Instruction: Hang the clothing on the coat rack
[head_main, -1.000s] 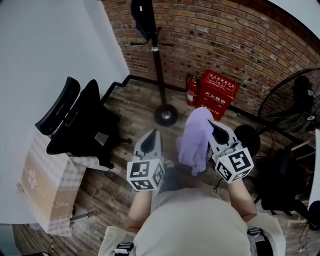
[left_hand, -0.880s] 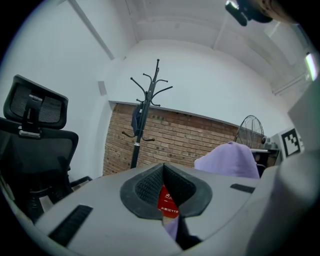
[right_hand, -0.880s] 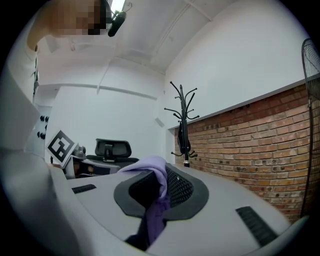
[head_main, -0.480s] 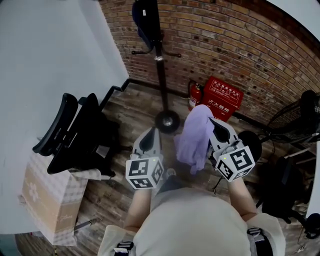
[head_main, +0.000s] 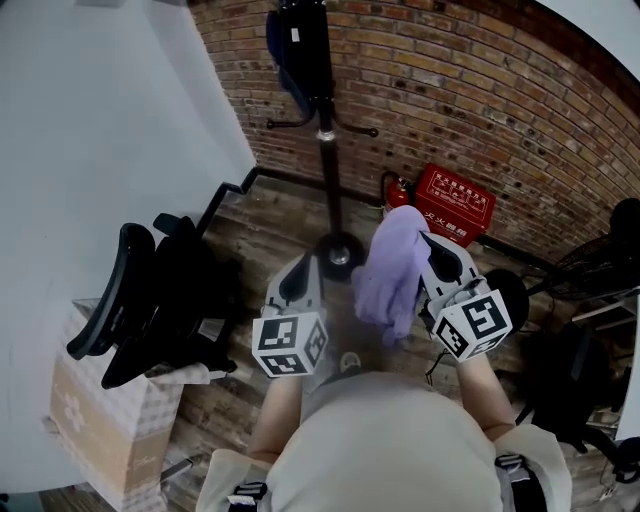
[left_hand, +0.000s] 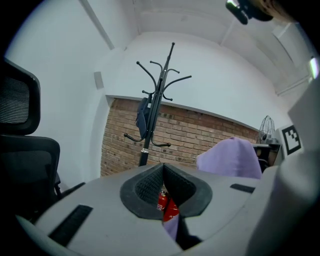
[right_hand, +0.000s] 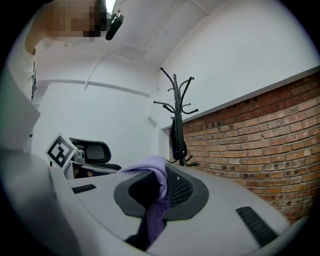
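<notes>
A black coat rack (head_main: 328, 150) stands by the brick wall, with a dark garment (head_main: 298, 45) hanging high on it. Its round base (head_main: 340, 252) lies just beyond my grippers. My right gripper (head_main: 432, 248) is shut on a purple cloth (head_main: 392, 270), which drapes down to its left. In the right gripper view the purple cloth (right_hand: 159, 190) is pinched between the pads, with the coat rack (right_hand: 176, 115) ahead. My left gripper (head_main: 300, 280) is shut and holds nothing. In the left gripper view the coat rack (left_hand: 155, 115) stands ahead and the purple cloth (left_hand: 230, 157) shows at the right.
A black office chair (head_main: 150, 300) and a cardboard box (head_main: 100, 430) stand at the left by the white wall. A red fire-equipment box (head_main: 455, 205) and an extinguisher (head_main: 392, 195) sit against the bricks, right of the rack. A fan's black base (head_main: 510, 290) is at the right.
The view has moved toward the coat rack: its pole and base sit closer to my grippers, and the chair and box have slid down-left. Both grippers keep their hold and pose.
</notes>
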